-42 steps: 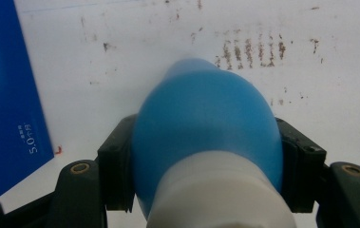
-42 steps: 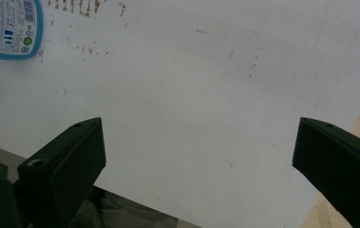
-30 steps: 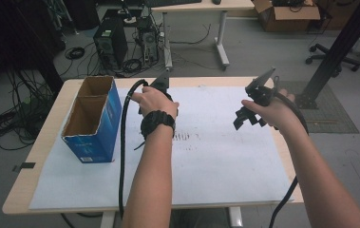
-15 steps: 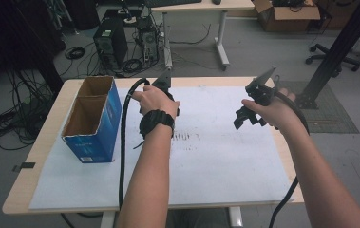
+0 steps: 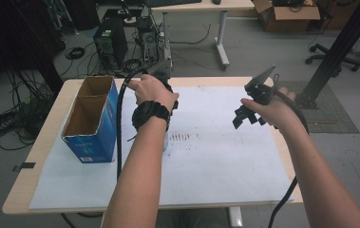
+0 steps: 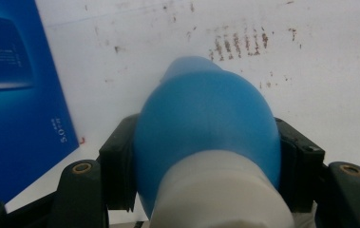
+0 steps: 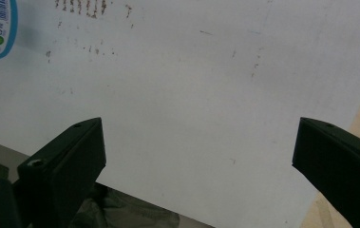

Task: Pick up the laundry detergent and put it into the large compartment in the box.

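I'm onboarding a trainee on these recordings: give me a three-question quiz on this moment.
1. True or false: the left claw is clamped on a blue-and-white rounded plastic bottle.
2. The right claw is: A) open and holding nothing, B) shut on a cloth, C) inside the box.
3. Which side of the white paper sheet holds the open-topped blue cardboard box, in the high view?

Key: 1 true; 2 A; 3 the left side.

Soft, even overhead light; gripper views slightly blurred up close, shadows faint.
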